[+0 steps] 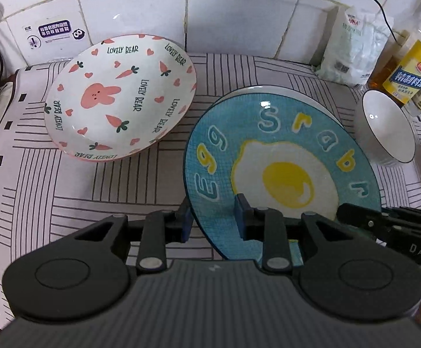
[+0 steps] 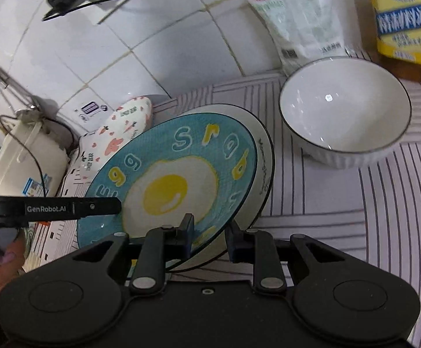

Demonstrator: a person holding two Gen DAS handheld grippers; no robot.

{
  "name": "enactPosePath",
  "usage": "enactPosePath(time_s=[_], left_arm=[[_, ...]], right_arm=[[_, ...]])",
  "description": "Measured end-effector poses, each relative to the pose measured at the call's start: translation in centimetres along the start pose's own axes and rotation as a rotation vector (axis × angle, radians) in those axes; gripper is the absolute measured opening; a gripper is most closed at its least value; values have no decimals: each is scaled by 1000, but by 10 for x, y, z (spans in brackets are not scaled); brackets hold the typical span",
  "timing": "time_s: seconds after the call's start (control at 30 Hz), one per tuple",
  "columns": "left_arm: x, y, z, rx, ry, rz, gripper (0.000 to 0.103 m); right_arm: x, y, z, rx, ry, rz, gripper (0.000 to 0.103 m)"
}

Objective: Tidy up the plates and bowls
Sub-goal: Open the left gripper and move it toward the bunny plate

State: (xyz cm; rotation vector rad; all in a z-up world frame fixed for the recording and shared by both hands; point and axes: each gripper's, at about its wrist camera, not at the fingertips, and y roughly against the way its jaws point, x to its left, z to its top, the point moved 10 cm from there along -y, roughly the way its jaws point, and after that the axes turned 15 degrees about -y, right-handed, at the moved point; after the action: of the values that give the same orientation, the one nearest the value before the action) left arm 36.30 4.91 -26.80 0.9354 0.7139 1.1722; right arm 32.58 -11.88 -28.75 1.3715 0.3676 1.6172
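Risk: slip of egg plate (image 1: 283,159), lifted and tilted above a white plate (image 2: 264,156), left of the white bowl (image 2: 344,110). Left gripper (image 1: 215,220) and right gripper (image 2: 210,237) each pinch its near rim. Uneven pull could drop it onto the plate below, chipping both.

Colours and patterns on the counter

The plate (image 1: 280,156) is teal-blue with a white and yellow fried egg and pale lettering; the dish (image 1: 120,101) is white with pink hearts, a pink rabbit and orange carrots; the bowl (image 2: 345,107) is white with a dark rim; the tablecloth (image 1: 123,179) is white with black stripes.
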Motion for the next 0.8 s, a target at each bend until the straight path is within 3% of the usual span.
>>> enactPosePath(time_s=[0.4, 0.6, 0.8], left_arm=[[5, -11, -6, -19, 78, 15, 28], [2, -12, -13, -12, 117, -7, 25], [0, -12, -16, -28, 113, 15, 25]], right_arm=[[8, -6, 0, 10, 11, -135, 30], [16, -2, 1, -51, 180, -310, 33], [19, -4, -1, -126, 258, -329, 33]])
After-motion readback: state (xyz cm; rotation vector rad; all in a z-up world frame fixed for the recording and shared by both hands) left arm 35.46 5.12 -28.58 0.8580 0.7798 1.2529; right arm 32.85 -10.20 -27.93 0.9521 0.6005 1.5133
